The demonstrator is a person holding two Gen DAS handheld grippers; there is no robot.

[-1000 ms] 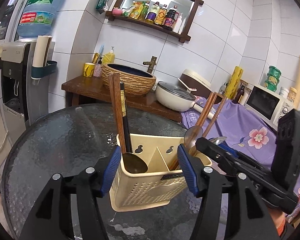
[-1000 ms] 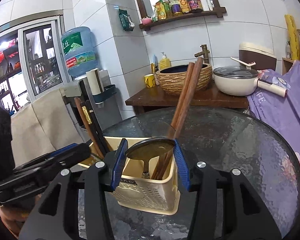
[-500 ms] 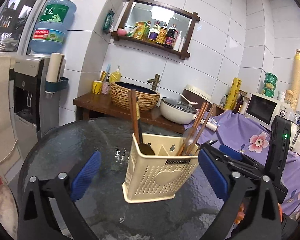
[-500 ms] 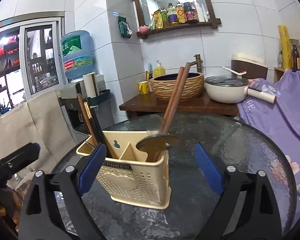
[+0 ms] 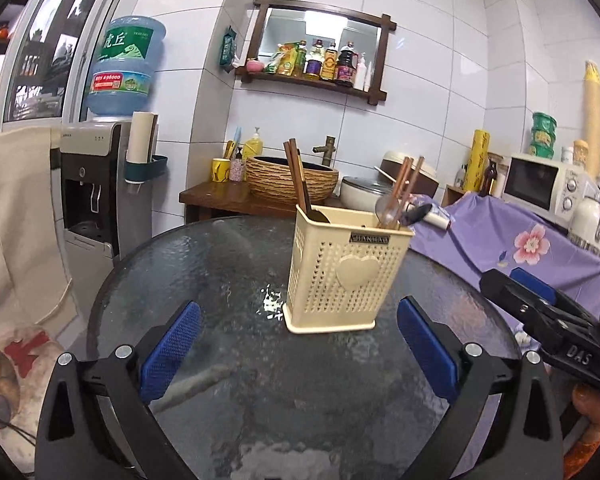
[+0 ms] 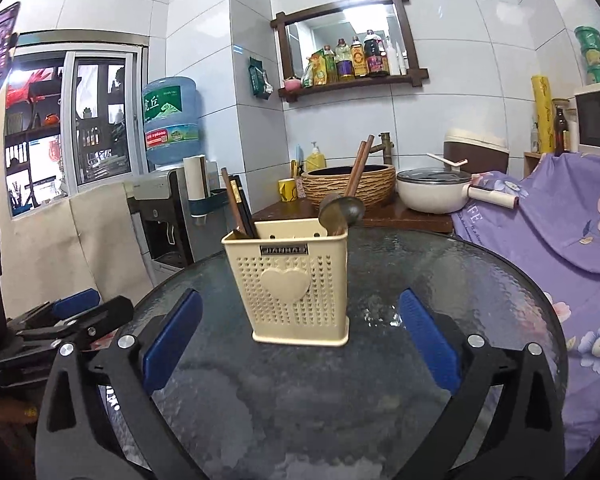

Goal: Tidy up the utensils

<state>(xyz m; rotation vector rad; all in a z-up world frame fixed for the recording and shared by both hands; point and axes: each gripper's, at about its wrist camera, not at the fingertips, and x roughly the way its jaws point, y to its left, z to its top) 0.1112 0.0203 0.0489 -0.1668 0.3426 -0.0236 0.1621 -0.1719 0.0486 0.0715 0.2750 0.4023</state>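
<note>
Utensil caddy (image 5: pixel 346 276) | upright mid-tabletop (image 5: pixel 220 280), chopsticks (image 5: pixel 296 176) and spoons (image 6: pixel 341 209) inside | likely light, stiff plastic, tippy; take by side walls | left gripper (image 5: pixel 298 350) wide, empty, short of caddy | right gripper (image 6: pixel 300 344) jaws just opened wide, empty

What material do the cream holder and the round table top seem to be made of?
The cream holder: apparently matte moulded plastic, with perforated walls and a raised heart. The table top: likely textured dark glass, since it looks pebbled and glossy with bright reflections.
</note>
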